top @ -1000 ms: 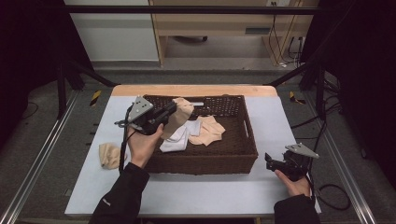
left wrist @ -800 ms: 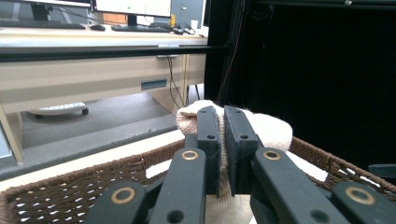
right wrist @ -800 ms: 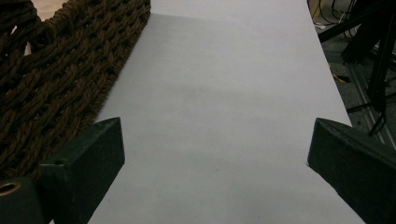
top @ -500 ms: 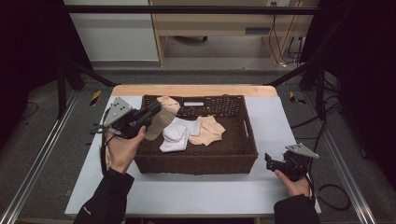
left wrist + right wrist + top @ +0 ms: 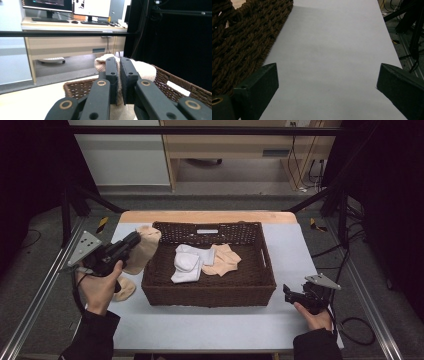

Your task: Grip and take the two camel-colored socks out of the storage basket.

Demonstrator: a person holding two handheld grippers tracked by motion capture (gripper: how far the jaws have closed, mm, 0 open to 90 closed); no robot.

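Left gripper [image 5: 134, 239] raised, jaws clamped (on cloth); right gripper [image 5: 287, 292] low, jaws wide

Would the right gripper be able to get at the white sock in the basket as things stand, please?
Probably yes. The right gripper is open and holds nothing, resting beside the basket. The white sock lies uncovered on top, so only the basket's wall must be cleared by lifting over it.

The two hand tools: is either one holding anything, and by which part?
The left gripper pinches a beige sock near its upper end, left of the basket. The right gripper is open and holds nothing.
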